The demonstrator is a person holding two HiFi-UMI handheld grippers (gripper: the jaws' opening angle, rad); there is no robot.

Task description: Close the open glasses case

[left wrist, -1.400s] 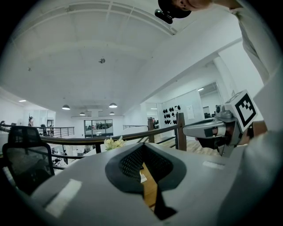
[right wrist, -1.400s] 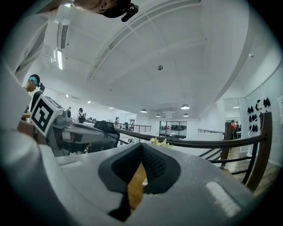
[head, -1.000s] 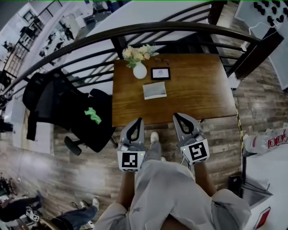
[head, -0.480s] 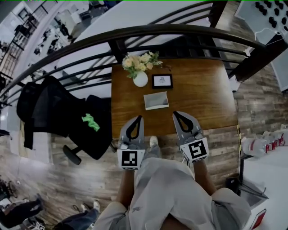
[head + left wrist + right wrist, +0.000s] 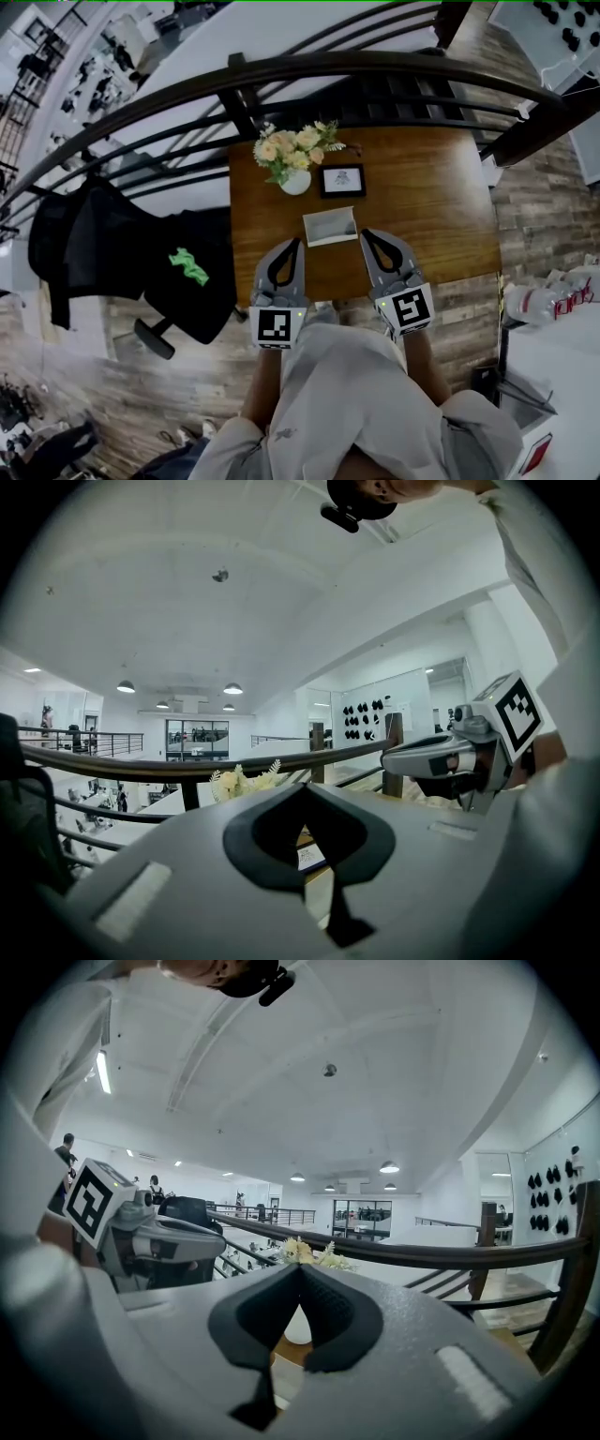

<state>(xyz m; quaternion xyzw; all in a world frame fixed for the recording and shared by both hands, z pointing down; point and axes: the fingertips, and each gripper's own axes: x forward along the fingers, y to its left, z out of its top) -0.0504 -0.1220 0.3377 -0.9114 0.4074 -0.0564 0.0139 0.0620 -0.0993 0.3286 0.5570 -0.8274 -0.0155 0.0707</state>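
Observation:
The open glasses case (image 5: pixel 330 226) lies as a pale, shallow rectangle on the brown wooden table (image 5: pixel 427 202), near its front edge. My left gripper (image 5: pixel 293 242) is shut and empty, its tip just left of the case's near corner. On the other side my right gripper (image 5: pixel 367 233) is also shut and empty, its tip close to the case's right end. Neither touches the case. In the left gripper view the jaws (image 5: pixel 302 787) meet at their tips; the same holds in the right gripper view (image 5: pixel 300 1269).
Behind the case stand a white vase of flowers (image 5: pixel 295 180) and a small picture frame (image 5: pixel 342 180). A dark curved railing (image 5: pixel 375 66) runs beyond the table. An office chair with a black jacket (image 5: pixel 122 253) stands to the left. My legs fill the bottom of the head view.
I have stepped closer to the table. Both grippers moved forward from over the floor to over the table's front edge, on either side of the case. Both stayed shut.

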